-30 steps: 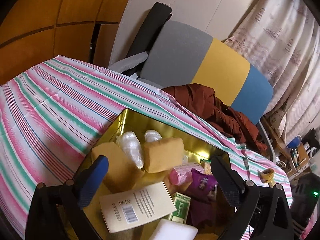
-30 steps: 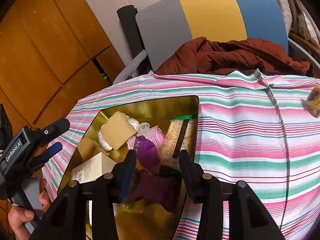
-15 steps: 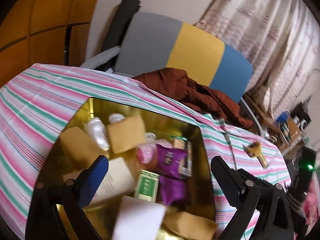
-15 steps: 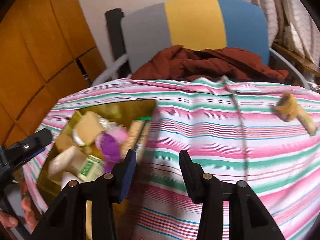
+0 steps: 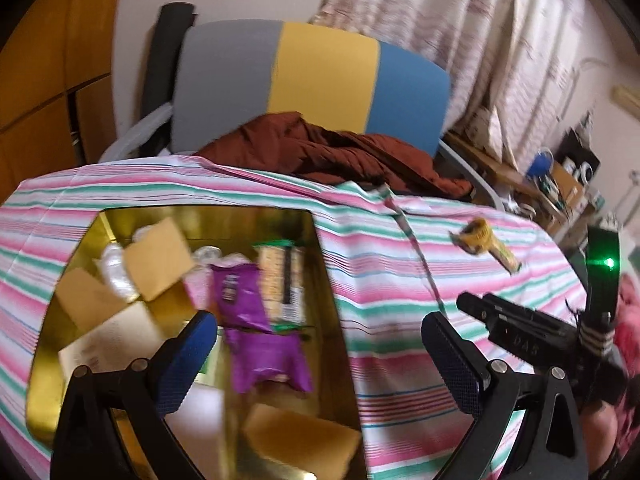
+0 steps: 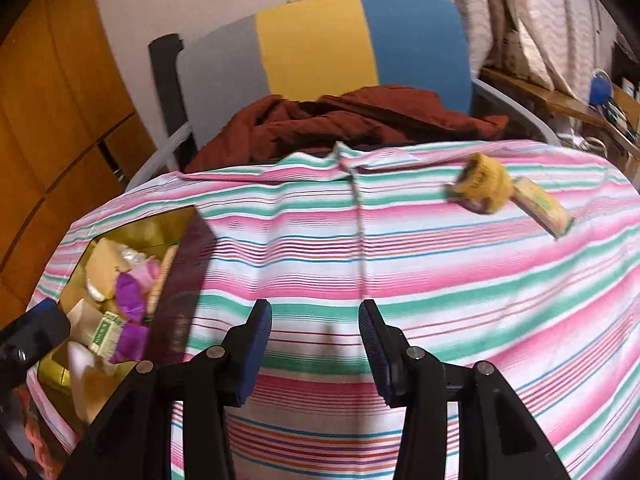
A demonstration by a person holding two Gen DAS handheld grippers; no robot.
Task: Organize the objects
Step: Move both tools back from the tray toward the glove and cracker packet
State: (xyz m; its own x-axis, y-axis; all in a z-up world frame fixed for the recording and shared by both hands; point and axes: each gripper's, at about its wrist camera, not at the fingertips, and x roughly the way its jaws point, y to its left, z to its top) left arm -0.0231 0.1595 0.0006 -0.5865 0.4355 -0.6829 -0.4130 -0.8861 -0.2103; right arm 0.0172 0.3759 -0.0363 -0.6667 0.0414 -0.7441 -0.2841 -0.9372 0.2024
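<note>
Your right gripper (image 6: pixel 315 344) sits at six o'clock, its jaws apart with only the striped cloth (image 6: pixel 400 264) of the surface between them. At nine o'clock a gold tin (image 6: pixel 160 222) holds purple packets (image 6: pixel 130 294), tan blocks and a small green box. At two o'clock a yellow cup-shaped thing (image 6: pixel 482 184) lies on its side, touching a pale wrapped bar (image 6: pixel 542 206). At twelve o'clock, a brown garment (image 6: pixel 344 120) lies heaped on a grey, yellow and blue chair (image 6: pixel 316 40).

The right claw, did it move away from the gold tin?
Yes. The right claw was over the gold tin a second ago; now it is empty over the striped cloth, with the tin off to its left.
</note>
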